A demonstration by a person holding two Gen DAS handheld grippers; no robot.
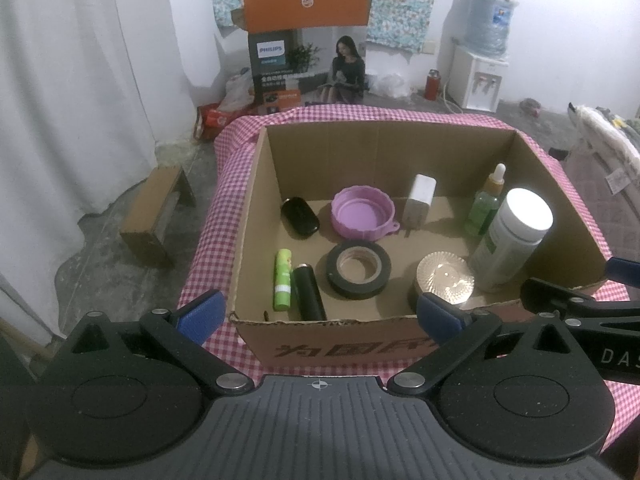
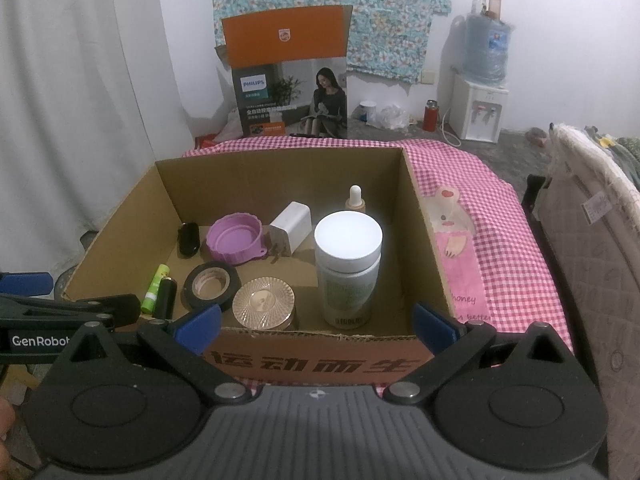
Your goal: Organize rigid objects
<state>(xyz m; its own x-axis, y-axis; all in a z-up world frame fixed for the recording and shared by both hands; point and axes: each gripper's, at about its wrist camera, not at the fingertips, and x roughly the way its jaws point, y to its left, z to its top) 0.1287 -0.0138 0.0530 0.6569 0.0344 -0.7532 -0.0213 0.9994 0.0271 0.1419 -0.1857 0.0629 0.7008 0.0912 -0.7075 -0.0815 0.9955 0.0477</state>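
Note:
An open cardboard box (image 1: 256, 224) (image 2: 424, 240) stands on the pink checked cloth. Inside lie a black tape roll (image 1: 358, 269) (image 2: 212, 285), a purple lid (image 1: 363, 216) (image 2: 235, 238), a white charger (image 1: 419, 200) (image 2: 291, 227), a white-capped bottle (image 1: 510, 236) (image 2: 347, 268), a green dropper bottle (image 1: 486, 202), a gold round compact (image 1: 442, 280) (image 2: 263, 300), a green stick (image 1: 282, 279) (image 2: 156, 282), a black cylinder (image 1: 309, 293) (image 2: 166, 298) and a black case (image 1: 300, 216) (image 2: 189, 238). My left gripper (image 1: 318, 314) and right gripper (image 2: 316, 322) are open and empty, at the box's near wall.
The pink checked cloth (image 2: 500, 216) covers the table to the right of the box. A Philips carton (image 1: 306, 48) stands behind on the floor. A water dispenser (image 2: 480, 92) is at the back right. A small wooden stool (image 1: 156, 212) stands at the left.

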